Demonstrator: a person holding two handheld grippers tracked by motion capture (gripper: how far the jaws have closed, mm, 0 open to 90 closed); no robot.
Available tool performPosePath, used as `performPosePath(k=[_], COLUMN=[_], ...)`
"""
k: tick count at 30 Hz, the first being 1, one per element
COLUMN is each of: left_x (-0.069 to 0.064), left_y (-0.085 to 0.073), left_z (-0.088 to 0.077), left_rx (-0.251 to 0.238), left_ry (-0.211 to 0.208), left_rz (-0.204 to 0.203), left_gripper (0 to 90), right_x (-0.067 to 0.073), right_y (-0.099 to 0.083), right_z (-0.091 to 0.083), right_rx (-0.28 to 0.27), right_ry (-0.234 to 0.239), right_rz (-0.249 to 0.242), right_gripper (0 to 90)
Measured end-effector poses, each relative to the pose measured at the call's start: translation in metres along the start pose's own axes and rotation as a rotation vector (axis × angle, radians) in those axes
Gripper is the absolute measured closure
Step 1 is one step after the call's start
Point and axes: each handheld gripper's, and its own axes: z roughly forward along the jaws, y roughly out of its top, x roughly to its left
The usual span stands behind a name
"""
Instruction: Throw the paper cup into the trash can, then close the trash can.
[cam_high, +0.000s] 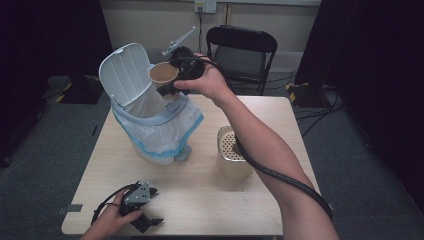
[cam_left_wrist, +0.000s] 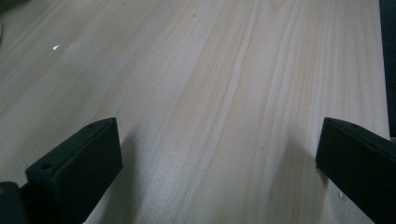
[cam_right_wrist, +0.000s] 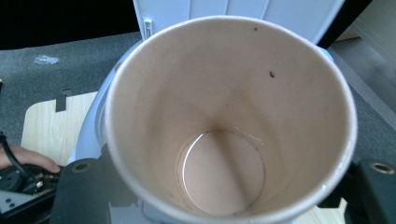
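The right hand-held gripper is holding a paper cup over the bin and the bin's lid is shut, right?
Not quite. The bin's lid is open, standing up behind the lined bin, as the high view shows. The rest is right: the right hand-held gripper holds the paper cup above the bin.

Empty paper cup (cam_high: 163, 74) in the right gripper (cam_high: 167, 85)
Brown, tilted mouth toward the gripper's camera, clamped between its jaws.

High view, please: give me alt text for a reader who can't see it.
The right gripper holds a brown paper cup over a white bin with its lid open, on a wooden table. The left gripper rests open at the table's near edge, and a perforated beige container stands right of the bin.
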Motion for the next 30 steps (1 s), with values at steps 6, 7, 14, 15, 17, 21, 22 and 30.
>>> performPosePath(k=[6, 7, 14, 15, 17, 21, 22, 30], left_x=[0.000, 0.000, 0.000, 0.000, 0.000, 0.000, 0.000, 0.000], left_y=[0.000, 0.000, 0.000, 0.000, 0.000, 0.000, 0.000, 0.000], left_z=[0.000, 0.000, 0.000, 0.000, 0.000, 0.000, 0.000, 0.000], left_rx=[0.001, 0.000, 0.000, 0.000, 0.000, 0.000, 0.000, -0.011], left_ry=[0.001, 0.001, 0.000, 0.000, 0.000, 0.000, 0.000, 0.005], left_rz=[0.001, 0.001, 0.001, 0.001, 0.001, 0.001, 0.001, 0.001], left_gripper=[0.0, 0.0, 0.0, 0.0, 0.0, 0.0, 0.0, 0.0], right_x=[0.000, -0.001, -0.003, -0.003, 0.000, 0.004, 0.005, 0.016], right_y=[0.005, 0.006, 0.009, 0.009, 0.008, 0.002, -0.001, -0.028], right_z=[0.018, 0.022, 0.042, 0.044, 0.044, 0.029, 0.024, -0.011], right_rx=[-0.005, -0.001, -0.006, 0.003, 0.009, -0.006, -0.015, -0.008], right_ry=[0.015, 0.018, 0.035, 0.026, -0.004, 0.009, 0.009, 0.038], right_rz=[0.014, 0.013, 0.075, 0.077, 0.075, 0.071, 0.069, 0.051], right_gripper=[28.3, 28.3, 14.0, 14.2, 15.2, 14.6, 14.5, 14.4])
